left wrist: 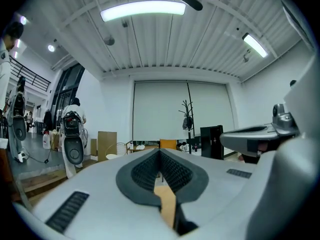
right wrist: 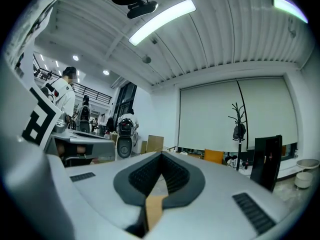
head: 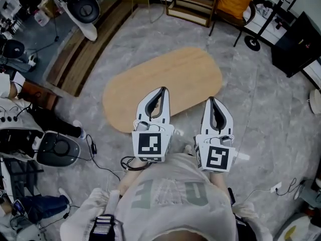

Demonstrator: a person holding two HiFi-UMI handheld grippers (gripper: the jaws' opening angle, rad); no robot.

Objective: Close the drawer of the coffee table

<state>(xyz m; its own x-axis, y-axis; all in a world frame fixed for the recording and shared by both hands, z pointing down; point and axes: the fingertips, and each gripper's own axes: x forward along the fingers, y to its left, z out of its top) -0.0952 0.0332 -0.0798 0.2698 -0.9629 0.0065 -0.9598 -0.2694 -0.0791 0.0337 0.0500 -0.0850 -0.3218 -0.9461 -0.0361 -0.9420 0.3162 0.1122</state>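
The coffee table (head: 175,74) has an oval light-wood top and stands on the grey floor in front of me; from above no drawer shows. My left gripper (head: 161,90) hangs over the table's near edge, jaws closed tip to tip with nothing between them. My right gripper (head: 210,100) is beside it, a little right, over the same edge, also shut and empty. Both point level across the room. In the left gripper view (left wrist: 160,151) and the right gripper view (right wrist: 161,155) the dark pads meet, and a sliver of the wooden top (left wrist: 167,204) shows below them.
A wooden step (head: 85,49) runs along the left. A chair with an orange cushion (head: 234,1) and a wooden shelf (head: 190,4) stand at the back, a black cabinet (head: 301,41) at the right. Cables (head: 108,167) and a grey machine (head: 55,147) lie at my left.
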